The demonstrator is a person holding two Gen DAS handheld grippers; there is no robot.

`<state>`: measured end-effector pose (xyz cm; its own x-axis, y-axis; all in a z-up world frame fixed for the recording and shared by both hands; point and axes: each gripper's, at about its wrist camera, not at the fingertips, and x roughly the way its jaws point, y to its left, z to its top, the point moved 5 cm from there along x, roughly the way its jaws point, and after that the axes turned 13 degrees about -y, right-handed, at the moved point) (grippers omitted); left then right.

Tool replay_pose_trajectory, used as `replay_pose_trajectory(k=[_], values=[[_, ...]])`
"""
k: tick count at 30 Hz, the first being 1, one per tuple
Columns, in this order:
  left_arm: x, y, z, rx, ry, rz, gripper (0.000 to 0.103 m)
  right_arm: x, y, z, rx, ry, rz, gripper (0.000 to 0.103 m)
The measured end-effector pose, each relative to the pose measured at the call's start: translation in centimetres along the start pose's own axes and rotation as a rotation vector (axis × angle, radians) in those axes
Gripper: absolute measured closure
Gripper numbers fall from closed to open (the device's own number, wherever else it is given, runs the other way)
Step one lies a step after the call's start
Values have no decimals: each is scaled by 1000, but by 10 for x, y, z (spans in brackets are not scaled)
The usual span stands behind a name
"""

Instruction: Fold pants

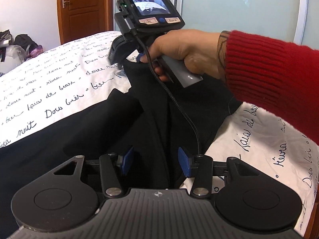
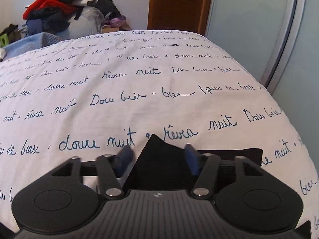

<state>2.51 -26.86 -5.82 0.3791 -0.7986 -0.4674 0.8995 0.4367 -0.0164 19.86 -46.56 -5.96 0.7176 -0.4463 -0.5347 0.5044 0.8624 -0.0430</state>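
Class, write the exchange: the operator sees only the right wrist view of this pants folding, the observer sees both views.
Operator: Only a black corner shows between the pads of my right tool. Is there more cloth?
Observer: Yes, the black pants spread wide over the bedcover under the left tool.
Operator: Is the left tool gripping?
Observer: No, it is open; a fold lies between its pads, unpressed.

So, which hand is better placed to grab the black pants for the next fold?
Probably the right. The right tool has a pointed corner of the black pants between its open fingers; the left tool is open over a mid-fabric ridge only.
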Motion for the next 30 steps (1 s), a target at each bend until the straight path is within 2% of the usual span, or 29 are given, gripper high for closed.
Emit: replay_pose_trajectory(k=[1, 3, 7, 10, 15, 19, 23, 26, 30], values=[[1, 0, 1, 0, -1, 2, 53, -4, -3, 1, 7, -14, -1, 83], [4, 1, 2, -2, 2, -1, 55, -18, -11, 2, 37, -45, 7, 96], [7, 0, 5, -7, 11, 2, 75, -60, -37, 6, 105, -151, -3, 96], [8, -2, 6, -11, 15, 8, 82, -98, -67, 3, 182, -215, 3, 96], [11, -9, 4, 24, 20, 29, 87, -157, -125, -22, 338, -292, 2, 96], [14, -16, 3, 63, 22, 46, 87, -180, -164, -54, 459, -286, -10, 96], [18, -20, 3, 95, 23, 67, 86, -179, -192, -89, 623, -240, 1, 95], [21, -24, 4, 120, 22, 86, 84, -173, -203, -109, 743, -199, 24, 94], [24, -30, 4, 155, 16, 112, 82, -165, -204, -117, 803, -183, 69, 91]])
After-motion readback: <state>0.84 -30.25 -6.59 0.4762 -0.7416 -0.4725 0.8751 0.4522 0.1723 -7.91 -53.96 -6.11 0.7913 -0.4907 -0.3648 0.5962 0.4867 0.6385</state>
